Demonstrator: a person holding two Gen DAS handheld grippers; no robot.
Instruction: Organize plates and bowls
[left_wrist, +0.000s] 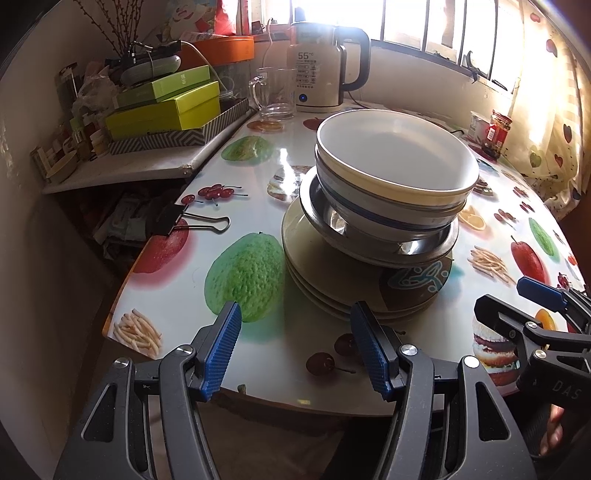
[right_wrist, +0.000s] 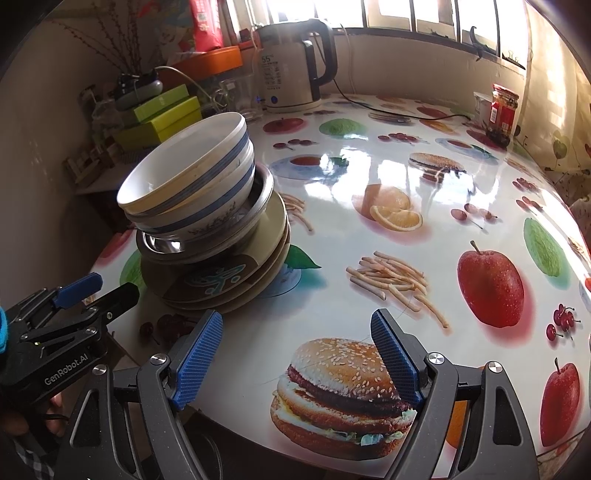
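One pile of dishes stands on the fruit-print table (left_wrist: 258, 166). On top are white bowls (left_wrist: 397, 155) with blue bands, nested inside a steel dish (left_wrist: 369, 247). Below lie several plates (left_wrist: 317, 266), one with a brown and teal pattern. In the right wrist view the bowls (right_wrist: 184, 177) lean left over the plates (right_wrist: 229, 280). My left gripper (left_wrist: 295, 321) hangs open just in front of the plates, nothing between its blue pads. My right gripper (right_wrist: 297, 328) is open over a printed burger, right of the pile. Each gripper shows at the other view's edge: the right gripper (left_wrist: 517, 299) and the left gripper (right_wrist: 99, 288).
An electric kettle (left_wrist: 321, 70) and a glass mug (left_wrist: 271, 94) stand at the back of the table. A red-labelled jar (left_wrist: 496, 133) sits at the back right. A binder clip (left_wrist: 177, 221) lies at the left edge. Green boxes (left_wrist: 166, 107) clutter a side shelf.
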